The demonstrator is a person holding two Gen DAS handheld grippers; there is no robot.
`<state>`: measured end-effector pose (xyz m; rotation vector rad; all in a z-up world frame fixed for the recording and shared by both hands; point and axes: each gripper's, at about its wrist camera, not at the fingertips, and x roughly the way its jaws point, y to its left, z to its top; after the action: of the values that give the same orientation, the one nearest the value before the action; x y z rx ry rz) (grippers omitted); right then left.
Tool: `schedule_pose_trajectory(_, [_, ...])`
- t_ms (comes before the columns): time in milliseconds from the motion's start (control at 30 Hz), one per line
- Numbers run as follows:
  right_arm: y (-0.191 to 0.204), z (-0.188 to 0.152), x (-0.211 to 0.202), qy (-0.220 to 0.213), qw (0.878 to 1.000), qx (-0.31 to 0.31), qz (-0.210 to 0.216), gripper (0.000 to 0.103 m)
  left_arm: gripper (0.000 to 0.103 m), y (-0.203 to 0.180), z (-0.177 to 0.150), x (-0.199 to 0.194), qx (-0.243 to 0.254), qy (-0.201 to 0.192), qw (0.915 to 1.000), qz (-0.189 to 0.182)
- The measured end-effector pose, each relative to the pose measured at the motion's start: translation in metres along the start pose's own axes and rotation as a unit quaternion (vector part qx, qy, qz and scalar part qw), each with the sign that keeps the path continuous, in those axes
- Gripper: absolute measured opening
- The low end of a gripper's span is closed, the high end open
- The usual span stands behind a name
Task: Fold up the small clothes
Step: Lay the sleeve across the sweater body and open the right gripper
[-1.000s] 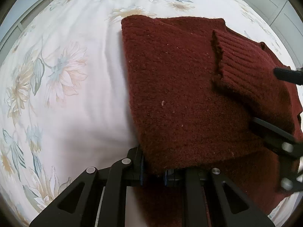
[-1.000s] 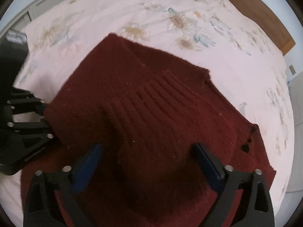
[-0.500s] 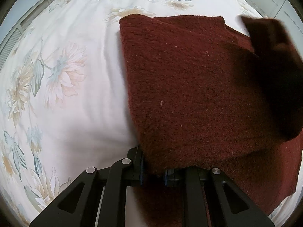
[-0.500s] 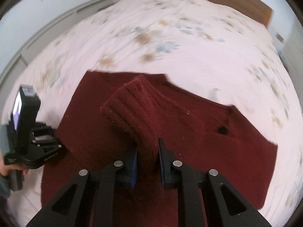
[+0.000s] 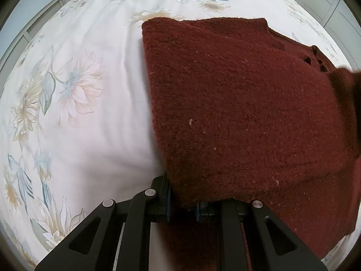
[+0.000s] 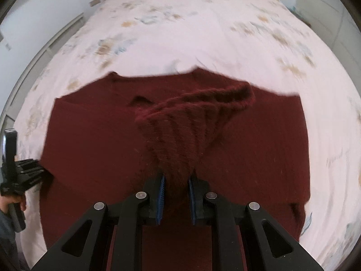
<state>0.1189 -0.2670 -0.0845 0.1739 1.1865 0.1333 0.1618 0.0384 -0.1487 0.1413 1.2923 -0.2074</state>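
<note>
Floral white bedsheet [image 5: 94,45] carries a dark red knitted sweater [image 5: 237,103], left gripper [image 5: 182,205] clamping its 6 o'clock edge as anchor while right gripper [image 6: 175,194] pinches the ribbed sleeve cuff [image 6: 198,117] for folding.

Both grippers point steeply down. The left gripper [image 5: 182,205] is squeezed tight on the edge of the red sweater [image 5: 243,103]. The right gripper [image 6: 174,199] has just closed its blue fingers [image 6: 160,199] on the ribbed sleeve [image 6: 191,122], pinching it. A hand [image 6: 15,203] holds the left gripper's handle.
</note>
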Motion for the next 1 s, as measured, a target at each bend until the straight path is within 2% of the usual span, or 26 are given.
schedule_pose_trajectory(100, [-0.014,-0.011,0.011,0.012,1.0,0.016,-0.012,0.022,0.013,-0.003,0.0,0.0,0.002,0.001,1.0,0.003])
schedule_pose_trajectory(167, [-0.026,-0.017,0.012,0.013,0.999,0.027,-0.017,0.038,0.013,-0.008,0.0,0.0,0.003,0.001,1.0,0.004])
schedule_pose_trajectory(267, [-0.04,-0.023,0.005,0.017,0.998,0.043,-0.031,0.055,0.013,-0.011,0.0,0.0,0.001,0.0,1.0,0.005])
schedule_pose_trajectory(400, [-0.055,-0.019,-0.014,0.012,0.998,0.049,-0.038,0.059,0.013,-0.013,0.0,-0.002,0.003,0.001,1.0,0.006])
schedule_pose_trajectory(467, [-0.06,-0.011,-0.02,0.01,0.998,0.043,-0.049,0.07,0.013,-0.016,0.001,-0.002,0.005,0.002,1.0,0.006])
schedule_pose_trajectory(533, [-0.067,0.0,-0.02,0.011,0.997,0.044,-0.059,0.073,0.013,-0.016,0.0,0.0,0.004,0.002,1.0,0.006])
schedule_pose_trajectory(667, [-0.075,0.018,0.003,0.03,0.997,0.054,-0.051,0.074,0.013,-0.012,0.0,-0.004,0.001,0.001,1.0,0.006])
schedule_pose_trajectory(767, [-0.067,0.023,0.028,0.045,0.997,0.034,-0.06,0.074,0.013,-0.014,-0.002,-0.006,0.0,-0.002,1.0,0.007])
schedule_pose_trajectory(867, [-0.055,0.02,0.037,0.033,0.997,0.014,-0.061,0.071,0.013,-0.015,-0.006,-0.008,0.002,-0.004,1.0,0.009])
schedule_pose_trajectory(900, [-0.051,0.019,0.035,0.025,0.998,0.012,-0.048,0.063,0.013,-0.016,-0.007,-0.008,0.004,-0.004,0.9999,0.01])
schedule_pose_trajectory(933, [-0.049,0.019,0.035,0.026,0.999,0.011,-0.034,0.042,0.013,-0.018,-0.009,-0.009,0.006,-0.004,0.9999,0.012])
schedule_pose_trajectory(967, [-0.046,0.019,0.034,0.027,0.999,0.006,-0.025,0.029,0.013,-0.02,-0.01,-0.009,0.008,-0.005,0.9999,0.014])
schedule_pose_trajectory(1000, [-0.043,0.02,0.032,0.026,0.999,-0.002,-0.021,0.023,0.013,-0.021,-0.011,-0.01,0.011,-0.005,0.9998,0.016])
